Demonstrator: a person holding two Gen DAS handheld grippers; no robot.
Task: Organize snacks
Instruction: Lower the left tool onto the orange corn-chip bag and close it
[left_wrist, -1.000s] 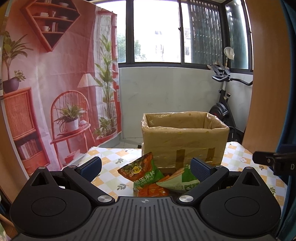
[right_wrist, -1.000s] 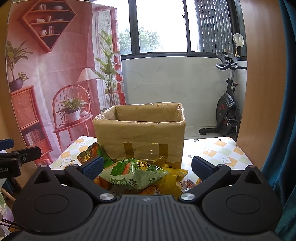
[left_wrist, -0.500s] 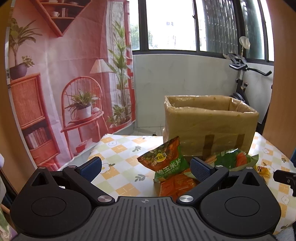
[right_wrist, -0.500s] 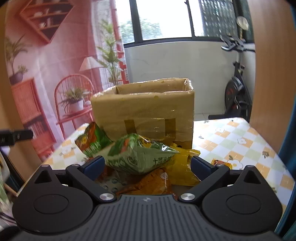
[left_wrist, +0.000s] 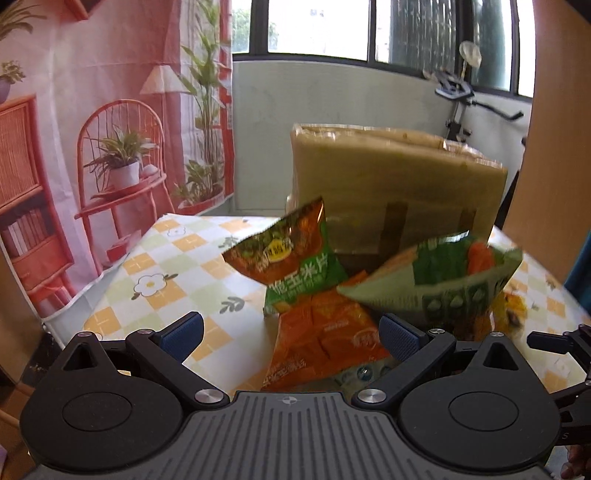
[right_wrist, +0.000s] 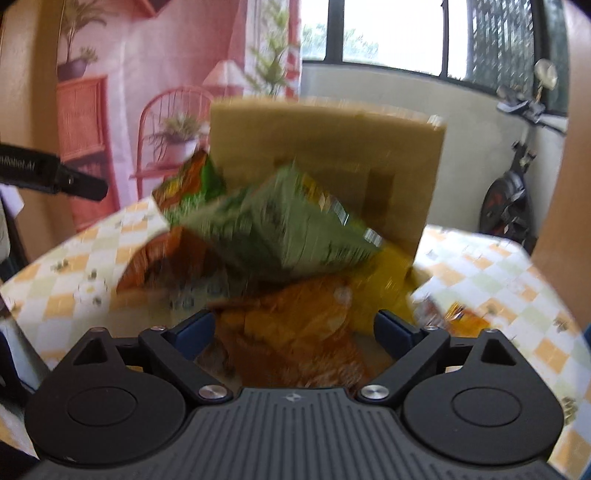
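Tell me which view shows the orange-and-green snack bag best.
The left wrist view: the orange-and-green bag stands sharp and almost whole before the box, its label showing. The right wrist view is motion-blurred and shows only its top behind the green bag.

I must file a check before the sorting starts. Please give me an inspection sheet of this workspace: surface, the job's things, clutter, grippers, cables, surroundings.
Surface: table with a checked flower tablecloth.
Job's things: cardboard box, open at the top, at the back; in front of it a pile of snack bags: orange-green bag, green bag, orange bag, yellow bag.
Clutter: nothing seen.
Grippers: left gripper open above the orange bag, holding nothing; right gripper closing, pads not yet on any bag.
Cables: nothing seen.
Surroundings: printed pink backdrop, windows, exercise bike.
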